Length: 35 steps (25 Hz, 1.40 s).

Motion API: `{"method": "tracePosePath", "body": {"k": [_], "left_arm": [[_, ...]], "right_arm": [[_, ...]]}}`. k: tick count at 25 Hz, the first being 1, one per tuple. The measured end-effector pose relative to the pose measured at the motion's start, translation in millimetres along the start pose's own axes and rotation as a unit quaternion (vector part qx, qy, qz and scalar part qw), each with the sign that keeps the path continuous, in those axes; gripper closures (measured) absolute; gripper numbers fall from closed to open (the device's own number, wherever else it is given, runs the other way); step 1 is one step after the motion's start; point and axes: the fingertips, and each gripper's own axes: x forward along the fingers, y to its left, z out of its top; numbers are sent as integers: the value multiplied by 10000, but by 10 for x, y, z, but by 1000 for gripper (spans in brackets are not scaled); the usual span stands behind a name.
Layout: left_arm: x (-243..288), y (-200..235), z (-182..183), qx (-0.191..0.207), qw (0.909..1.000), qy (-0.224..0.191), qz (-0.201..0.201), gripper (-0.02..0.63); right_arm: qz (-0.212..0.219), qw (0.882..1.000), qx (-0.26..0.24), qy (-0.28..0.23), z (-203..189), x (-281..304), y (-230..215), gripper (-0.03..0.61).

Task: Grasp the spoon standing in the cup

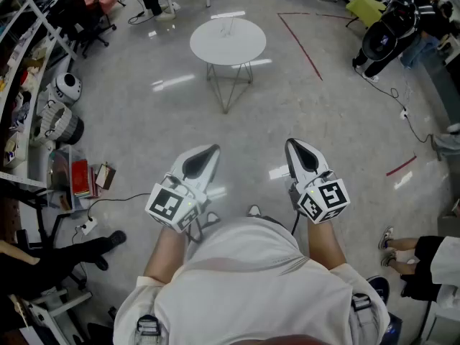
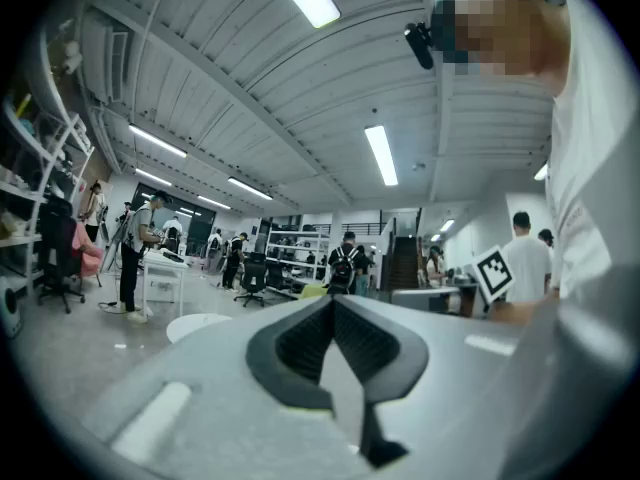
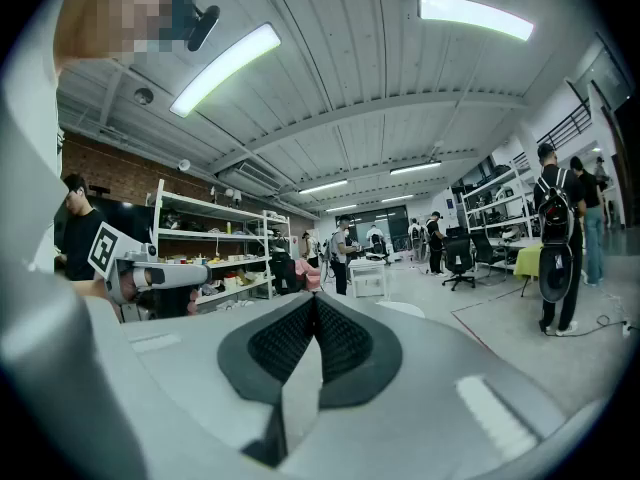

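A small clear cup, faint and with contents too small to make out, stands on a round white table some way ahead across the floor. I hold both grippers level in front of my body, far short of that table. The left gripper has its jaws together with nothing between them, its black pads meeting at the tip. My right gripper is shut too and empty, pads touching. The table shows as a pale disc in the left gripper view and beyond the jaws in the right gripper view.
Shelving and clutter line the left wall, with a power strip and cable on the floor. Red tape lines mark the floor right of the table. A seated person's legs are at the lower right, and several people stand in the distance.
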Motion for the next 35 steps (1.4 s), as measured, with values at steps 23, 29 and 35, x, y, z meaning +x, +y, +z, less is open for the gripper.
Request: {"method": "tracePosePath", "body": {"k": [23, 29, 35], "left_arm": [[-230, 307, -38, -50, 9998, 92, 150, 612], [-423, 574, -112, -161, 9997, 72, 157, 612], [-725, 906, -172, -235, 9996, 77, 126, 612]], "right_arm": [[297, 9995, -3, -96, 1, 369, 285, 574], [276, 9996, 30, 61, -114, 586, 491, 573], [202, 9997, 2, 159, -175, 851, 818, 574]]}}
